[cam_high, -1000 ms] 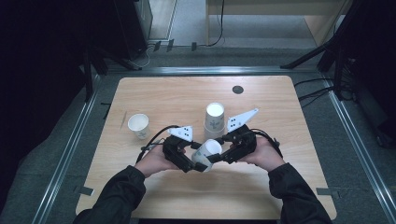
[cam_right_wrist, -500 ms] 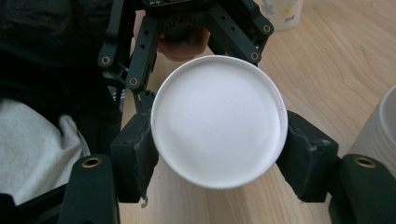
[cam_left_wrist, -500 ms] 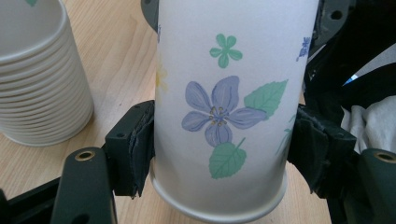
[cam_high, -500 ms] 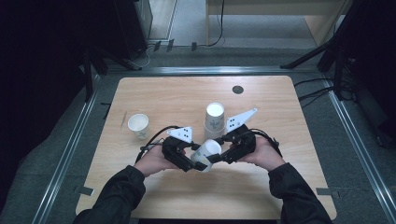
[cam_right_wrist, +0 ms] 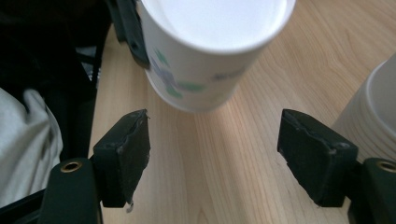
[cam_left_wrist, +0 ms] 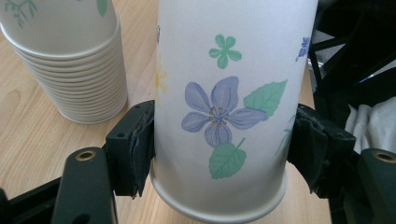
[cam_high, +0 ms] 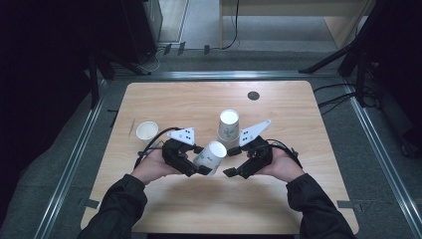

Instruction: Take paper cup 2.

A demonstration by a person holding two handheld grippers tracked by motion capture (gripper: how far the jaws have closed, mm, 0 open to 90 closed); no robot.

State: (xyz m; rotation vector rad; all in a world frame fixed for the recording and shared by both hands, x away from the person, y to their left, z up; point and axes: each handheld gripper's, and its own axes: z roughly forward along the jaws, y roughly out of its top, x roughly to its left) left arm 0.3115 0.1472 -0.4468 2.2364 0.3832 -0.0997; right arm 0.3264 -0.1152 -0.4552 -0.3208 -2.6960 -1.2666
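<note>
On the wooden table (cam_high: 164,102), the stack of cups (cam_high: 228,128) stands just beyond 1 flowered paper cup (cam_high: 211,157). The left gripper (cam_high: 197,168) has just clamped onto it, apparently lifting it clear; the right gripper (cam_high: 230,172) has just been opening, nothing between its pads. The handover looks complete.

A light wooden table (cam_high: 298,199) fills the middle of the high view. On it, just above centre, stands an upside-down stack of cups (cam_high: 228,128). Left of centre sits a single upright cup (cam_high: 147,131). A small dark disc (cam_high: 253,95) lies toward the upper right.
</note>
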